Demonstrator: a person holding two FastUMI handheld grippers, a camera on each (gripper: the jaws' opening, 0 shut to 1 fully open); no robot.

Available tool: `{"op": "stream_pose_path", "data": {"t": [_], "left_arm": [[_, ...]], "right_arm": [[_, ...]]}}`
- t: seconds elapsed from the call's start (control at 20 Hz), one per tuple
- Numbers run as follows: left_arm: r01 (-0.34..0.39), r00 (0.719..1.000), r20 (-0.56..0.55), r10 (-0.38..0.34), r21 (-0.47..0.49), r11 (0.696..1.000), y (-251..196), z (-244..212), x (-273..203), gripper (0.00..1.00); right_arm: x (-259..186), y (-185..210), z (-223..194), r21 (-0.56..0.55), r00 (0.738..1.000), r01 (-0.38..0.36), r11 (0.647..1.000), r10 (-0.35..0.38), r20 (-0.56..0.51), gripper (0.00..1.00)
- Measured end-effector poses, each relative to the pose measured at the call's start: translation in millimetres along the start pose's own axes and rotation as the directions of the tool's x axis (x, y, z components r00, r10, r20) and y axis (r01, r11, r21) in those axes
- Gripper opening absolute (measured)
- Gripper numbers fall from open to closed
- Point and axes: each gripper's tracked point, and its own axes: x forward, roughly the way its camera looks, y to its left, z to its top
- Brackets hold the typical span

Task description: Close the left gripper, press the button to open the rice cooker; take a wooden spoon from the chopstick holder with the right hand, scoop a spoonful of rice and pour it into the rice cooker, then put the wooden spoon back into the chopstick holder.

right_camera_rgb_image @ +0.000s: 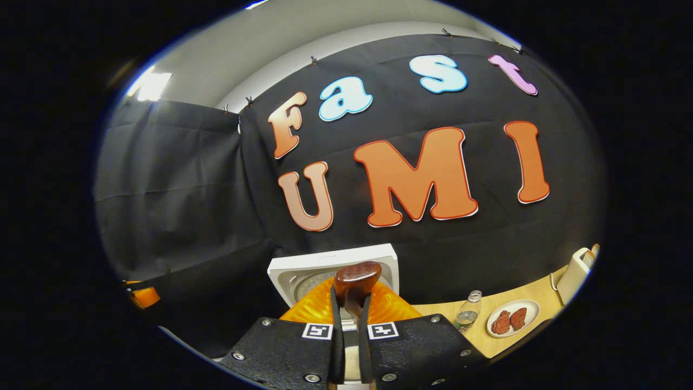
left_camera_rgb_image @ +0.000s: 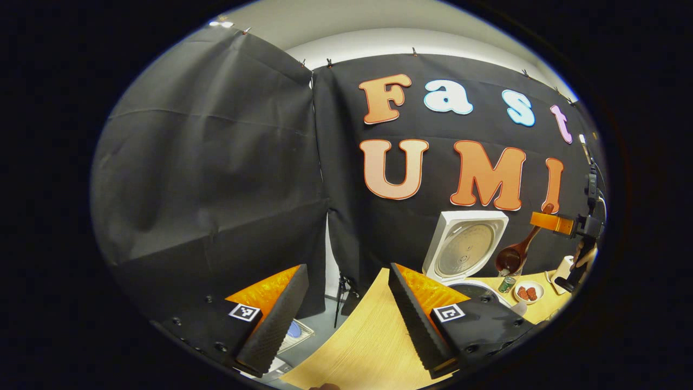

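right gripper (right_camera_rgb_image: 351,319) pinches the spoon (right_camera_rgb_image: 354,281) by its handle, both fingers pressed on the shaft with the rounded handle end poking up between them. from the left gripper view the spoon (left_camera_rgb_image: 514,254) hangs bowl-down over the table (left_camera_rgb_image: 368,336), beside the raised cooker lid (left_camera_rgb_image: 466,245) and above a small can (left_camera_rgb_image: 507,284). left gripper (left_camera_rgb_image: 346,309) is spread wide, holding nothing, parked low over the table's near edge.

risks, as i judge them: the handle is smooth, glossy wood and round in section, so it could twist or slide in the grip, tipping the bowl and spilling any rice onto the table instead of into the pot (left_camera_rgb_image: 476,290). whether the bowl holds rice i cannot tell. swinging the long spoon sideways could also knock the can or the clear bottle (right_camera_rgb_image: 466,313).

lid is white plastic, squarish with rounded corners, its inner plate a dull metal disc. pot rim is dark. table is pale wood grain. a small white plate (right_camera_rgb_image: 513,318) carries two reddish-brown pieces.
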Motion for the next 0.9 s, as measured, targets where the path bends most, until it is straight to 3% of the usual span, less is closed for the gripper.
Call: {"op": "stream_pose_path", "data": {"t": [0.2,0.4,0.9], "left_arm": [[-0.005,1.000,0.005,0.005,-0.004,1.000,1.8,2.0,-6.3,1.00],[0.001,1.000,0.023,-0.001,-0.008,1.000,-3.3,8.3,-13.3,1.00],[0.070,0.996,0.064,-0.069,-0.002,0.998,-47.0,29.0,-32.5,1.00]], "right_arm": [[1.0,-2.4,-5.5,-0.034,1.000,0.008,0.999,-0.008,-0.020,0.10],[-6.1,-12.7,0.9,0.052,1.000,0.006,0.999,-0.005,-0.024,0.10],[-94.9,-110.8,20.0,0.072,0.989,0.147,0.987,-0.146,-0.010,0.10]]}}
